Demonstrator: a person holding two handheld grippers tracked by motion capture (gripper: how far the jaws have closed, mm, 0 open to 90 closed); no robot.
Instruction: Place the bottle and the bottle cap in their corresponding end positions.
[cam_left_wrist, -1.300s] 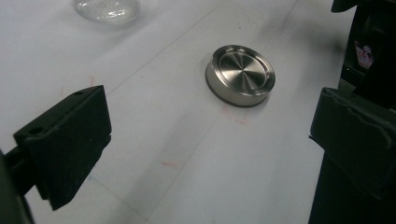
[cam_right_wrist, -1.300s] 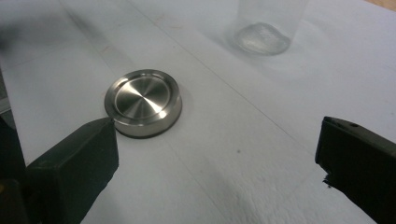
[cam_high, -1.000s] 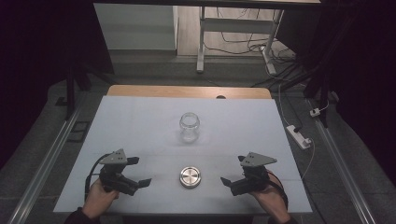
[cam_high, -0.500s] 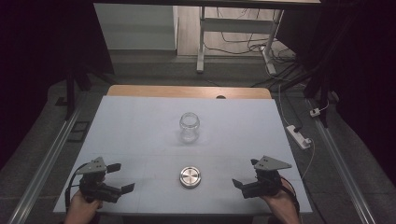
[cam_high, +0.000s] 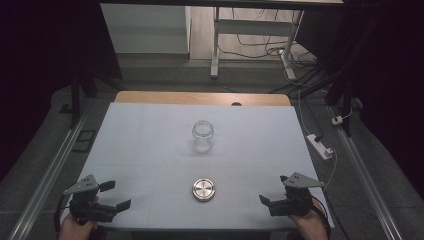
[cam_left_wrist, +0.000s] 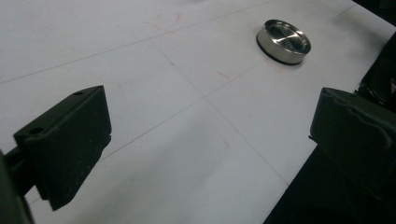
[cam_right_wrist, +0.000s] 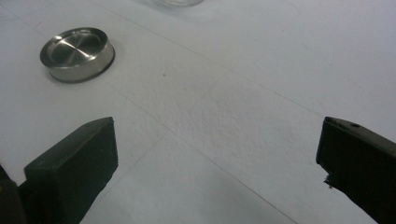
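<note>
A clear glass jar (cam_high: 203, 135) stands upright and lidless in the middle of the white table (cam_high: 150, 145). A round metal lid (cam_high: 203, 190) (cam_left_wrist: 284, 41) (cam_right_wrist: 77, 53) lies flat nearer the front edge. My left gripper (cam_high: 116, 195) (cam_left_wrist: 210, 135) sits at the front left corner, open and empty, pointing toward the lid. At the front right, my right gripper (cam_high: 272, 195) (cam_right_wrist: 215, 163) is open too, with nothing between its jaws, and the lid lies ahead to its left.
A wooden strip (cam_high: 200, 98) borders the table's far edge. Metal rails (cam_high: 45, 185) run along both sides. A white power strip (cam_high: 320, 146) and cables lie on the floor to the right.
Both grippers have drawn back and outward from beside the lid to the table's front corners. The jar and lid have not moved.
</note>
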